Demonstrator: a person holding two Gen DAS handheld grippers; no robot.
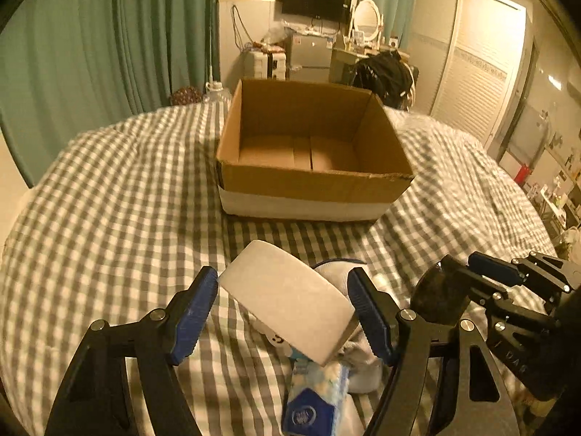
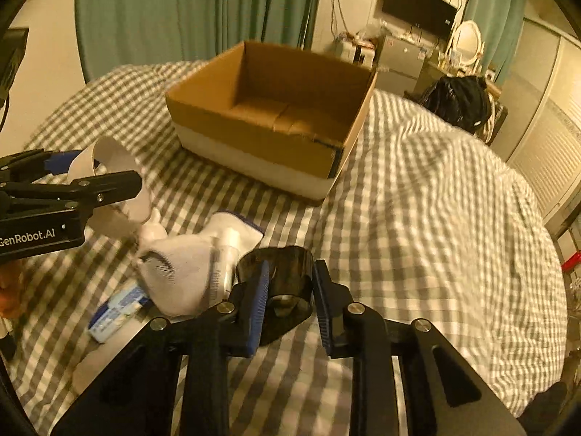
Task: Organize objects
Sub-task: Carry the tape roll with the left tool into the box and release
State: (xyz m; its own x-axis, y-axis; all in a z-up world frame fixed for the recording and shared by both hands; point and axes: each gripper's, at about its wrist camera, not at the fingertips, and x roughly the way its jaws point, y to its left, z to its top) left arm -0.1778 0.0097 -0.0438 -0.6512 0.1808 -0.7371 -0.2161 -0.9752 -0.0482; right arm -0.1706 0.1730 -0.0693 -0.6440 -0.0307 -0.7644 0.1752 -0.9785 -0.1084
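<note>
My left gripper [image 1: 287, 305] is shut on a wide white roll [image 1: 287, 290], its blue pads pressing both sides, lifted above the checked bed. The right wrist view shows the same gripper [image 2: 114, 169] and white roll [image 2: 109, 150] at the left. My right gripper [image 2: 290, 290] is shut on a black tape roll [image 2: 283, 265] just above the cover; in the left wrist view this gripper [image 1: 457, 279] and the black roll [image 1: 434, 294] are at the right. An open, empty cardboard box [image 1: 312, 152] [image 2: 268, 116] stands on the bed beyond both.
Between the grippers on the checked cover [image 2: 417, 218] lie a white glove [image 2: 181, 269], a small tube [image 2: 228, 247] and a blue tissue pack [image 1: 312, 396] [image 2: 116, 305]. Green curtains, a dresser and a dark bag [image 2: 457, 98] stand beyond the bed.
</note>
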